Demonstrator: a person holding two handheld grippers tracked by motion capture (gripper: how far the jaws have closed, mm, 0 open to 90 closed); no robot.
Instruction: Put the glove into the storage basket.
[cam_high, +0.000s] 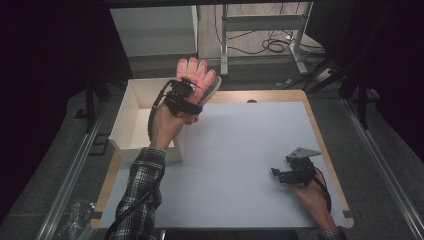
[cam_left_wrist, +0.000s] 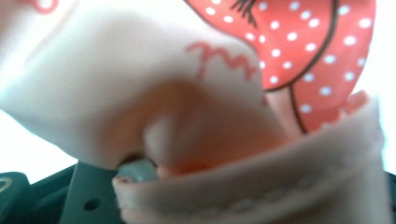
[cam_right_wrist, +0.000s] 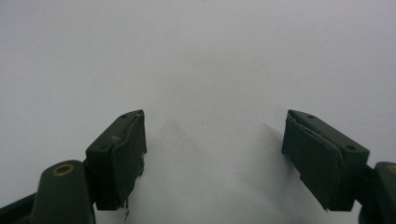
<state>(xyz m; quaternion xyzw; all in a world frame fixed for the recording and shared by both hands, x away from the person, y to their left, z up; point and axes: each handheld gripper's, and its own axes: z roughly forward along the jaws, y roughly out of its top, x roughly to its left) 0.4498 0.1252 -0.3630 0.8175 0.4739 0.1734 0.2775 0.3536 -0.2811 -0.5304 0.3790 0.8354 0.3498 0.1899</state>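
The left gripper (cam_high: 196, 89) pinches a pink oven mitt (cam_high: 197, 75), which stands up from its jaws, raised beside the white box (cam_high: 131, 117). The right gripper (cam_high: 276, 173) rests low over the table (cam_high: 240, 145), well apart, jaws spread with nothing between them.

Glove (cam_high: 196, 75): pink-red with white polka dots, thin black lines and a pale cream cuff. Box (cam_high: 131, 116): white; table (cam_high: 240, 150): pale grey top with a light wood edge. Sleeve (cam_high: 140, 190): black-and-white plaid; both grippers (cam_high: 186, 96) (cam_high: 278, 173): black.
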